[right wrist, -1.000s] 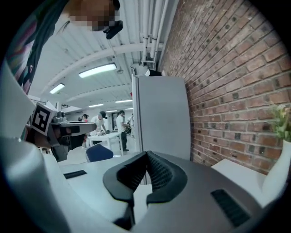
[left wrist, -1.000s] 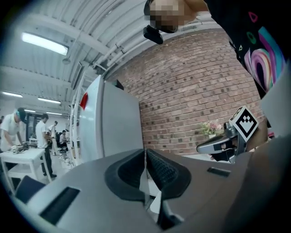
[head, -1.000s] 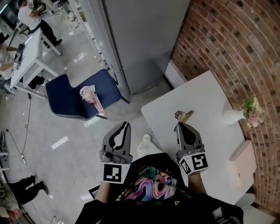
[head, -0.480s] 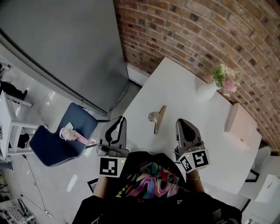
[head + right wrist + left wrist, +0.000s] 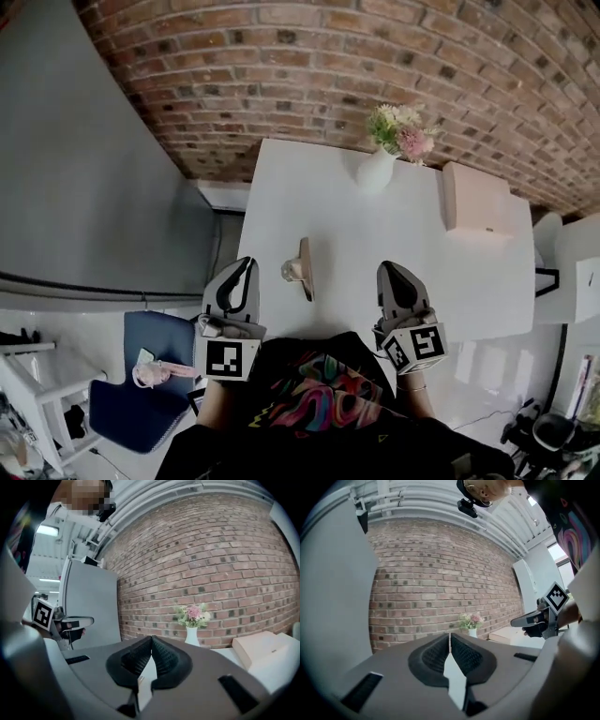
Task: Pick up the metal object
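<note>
The metal object (image 5: 292, 271), a small shiny piece joined to a long tan handle, lies on the white table (image 5: 422, 272) near its front edge. It shows only in the head view, between my two grippers. My left gripper (image 5: 250, 264) hovers just left of it, over the table's left edge, with jaws shut and empty. My right gripper (image 5: 388, 270) is over the table to the object's right, also shut with nothing in it. In the left gripper view the left gripper (image 5: 449, 635) points level at the brick wall. The right gripper (image 5: 151, 638) does the same in its own view.
A white vase of flowers (image 5: 376, 170) stands at the table's back edge against the brick wall (image 5: 281, 66). A beige box (image 5: 478, 199) lies at the back right. A grey panel (image 5: 84, 169) is on the left, a blue chair (image 5: 141, 380) below it.
The person has turned toward the table, so the brick wall now fills the top of the view. Both grippers swung round with them and now flank the metal object. Jaws stayed shut.
</note>
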A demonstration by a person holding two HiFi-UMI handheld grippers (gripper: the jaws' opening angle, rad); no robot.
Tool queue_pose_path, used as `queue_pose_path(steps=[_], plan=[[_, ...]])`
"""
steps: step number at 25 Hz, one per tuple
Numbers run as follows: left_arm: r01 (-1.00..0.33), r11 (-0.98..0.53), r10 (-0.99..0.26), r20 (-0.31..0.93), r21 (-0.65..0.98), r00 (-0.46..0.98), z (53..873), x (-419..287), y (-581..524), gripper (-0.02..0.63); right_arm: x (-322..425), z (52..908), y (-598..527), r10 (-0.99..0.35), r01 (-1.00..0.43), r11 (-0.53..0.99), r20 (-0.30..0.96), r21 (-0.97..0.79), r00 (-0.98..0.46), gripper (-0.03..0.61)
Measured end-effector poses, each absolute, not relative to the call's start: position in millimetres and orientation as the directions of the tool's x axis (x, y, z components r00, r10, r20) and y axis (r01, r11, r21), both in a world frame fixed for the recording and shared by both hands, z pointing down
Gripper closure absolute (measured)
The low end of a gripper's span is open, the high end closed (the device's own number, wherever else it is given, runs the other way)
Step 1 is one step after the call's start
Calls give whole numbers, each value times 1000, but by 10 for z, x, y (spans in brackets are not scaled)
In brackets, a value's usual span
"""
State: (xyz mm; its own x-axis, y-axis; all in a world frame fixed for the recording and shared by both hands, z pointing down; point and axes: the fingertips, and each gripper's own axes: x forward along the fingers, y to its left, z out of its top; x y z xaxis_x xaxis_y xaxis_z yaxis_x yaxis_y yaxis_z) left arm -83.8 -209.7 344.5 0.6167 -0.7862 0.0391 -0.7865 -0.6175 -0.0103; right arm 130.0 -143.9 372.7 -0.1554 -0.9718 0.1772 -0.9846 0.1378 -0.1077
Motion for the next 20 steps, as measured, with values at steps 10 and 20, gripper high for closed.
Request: queue_pose_path(steps=[10,20], plan=[[-641,-767,-637,97,22,765,3737,-727,-2279,581,1046,3909,-1508,-967,-999,23,253,-49,-35,560],[-627,-778,-619,124,41,775,3948,-648,-2101,580,977,4032,-1434,-945,-997,68,318,-41,-77,560]])
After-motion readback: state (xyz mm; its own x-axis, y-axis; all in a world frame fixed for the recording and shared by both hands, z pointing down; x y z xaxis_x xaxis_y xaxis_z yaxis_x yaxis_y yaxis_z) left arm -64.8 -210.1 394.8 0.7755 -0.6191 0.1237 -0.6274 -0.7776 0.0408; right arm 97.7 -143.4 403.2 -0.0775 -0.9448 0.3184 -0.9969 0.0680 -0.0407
